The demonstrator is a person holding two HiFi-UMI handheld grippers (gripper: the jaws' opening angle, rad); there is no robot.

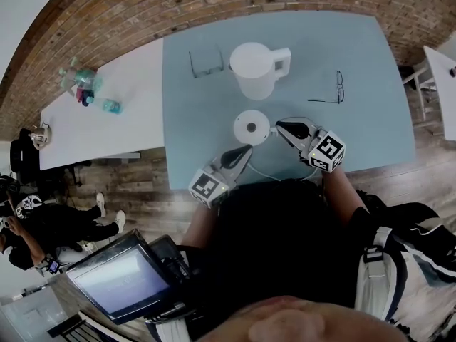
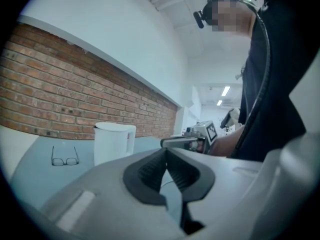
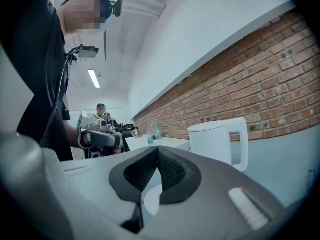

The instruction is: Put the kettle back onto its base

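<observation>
**head view.** the kettle (image 1: pixel 255 70) is seen standing upright on the blue counter (image 1: pixel 370 84), beyond the base (image 1: pixel 251 127) and apart from it. the base is bare; nothing is seated on it. a cord (image 1: pixel 265 171) is run from the base toward the near edge. the left hand-held gripper (image 1: pixel 244 150) is held just beside the base at its near left. the right hand-held gripper (image 1: pixel 280 125) is held just beside it at the right. the kettle is touched by neither. glasses (image 1: pixel 206 64) are laid left of the kettle and a second pair (image 1: pixel 338 87) right of it; both are clear of the line from kettle to base.

**left gripper view.** the jaws of the left hand-held gripper (image 2: pixel 166 153) are brought together at the tips, and nothing is held between them. the kettle (image 2: pixel 114 141) is seen beyond them on the counter, lid down, with its handle turned away from the glasses (image 2: pixel 65 160).

**right gripper view.** the jaws of the right hand-held gripper (image 3: pixel 157 149) are likewise closed on nothing. the kettle (image 3: pixel 215 144) is seen upright to the right, well apart from the tips. a white disc below the jaws is judged to be the base (image 3: pixel 152 201).

**progress.** no part of the task is judged complete: the kettle has not yet been gripped or lifted. the following is left to be done:
- one set of jaws is to be opened
- the handle is to be clamped
- the kettle is to be raised and carried over the base
- the kettle is to be lowered until it is seated on the base
</observation>
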